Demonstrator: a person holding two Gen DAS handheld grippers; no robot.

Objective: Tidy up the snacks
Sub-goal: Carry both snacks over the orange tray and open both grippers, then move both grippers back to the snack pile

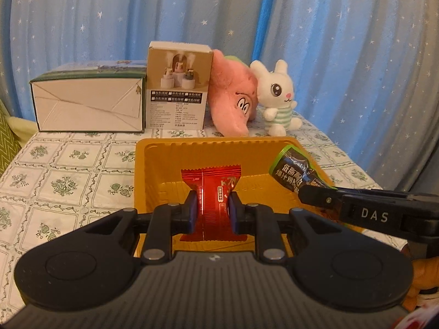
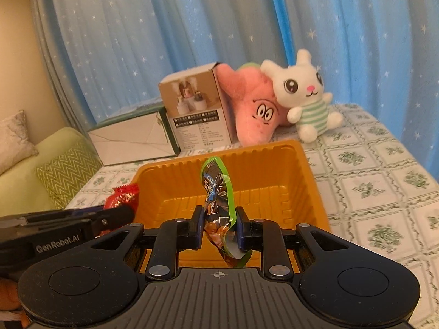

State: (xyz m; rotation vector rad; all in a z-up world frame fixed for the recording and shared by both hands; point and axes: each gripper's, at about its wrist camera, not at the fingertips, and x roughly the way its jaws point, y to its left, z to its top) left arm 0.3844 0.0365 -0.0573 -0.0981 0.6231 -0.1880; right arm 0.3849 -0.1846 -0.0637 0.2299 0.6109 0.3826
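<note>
Left gripper (image 1: 210,208) pinching red packet (image 1: 212,192), lower edge hidden

L gripper (image 1: 210,210) clamped; R gripper (image 2: 218,226) likewise

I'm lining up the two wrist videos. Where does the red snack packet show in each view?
Left wrist: red snack packet at centre, clamped in the left tongs over the yellow tray.
Right wrist: at the left edge, beside the tray.
Shared landmark: white bunny plush.
</note>
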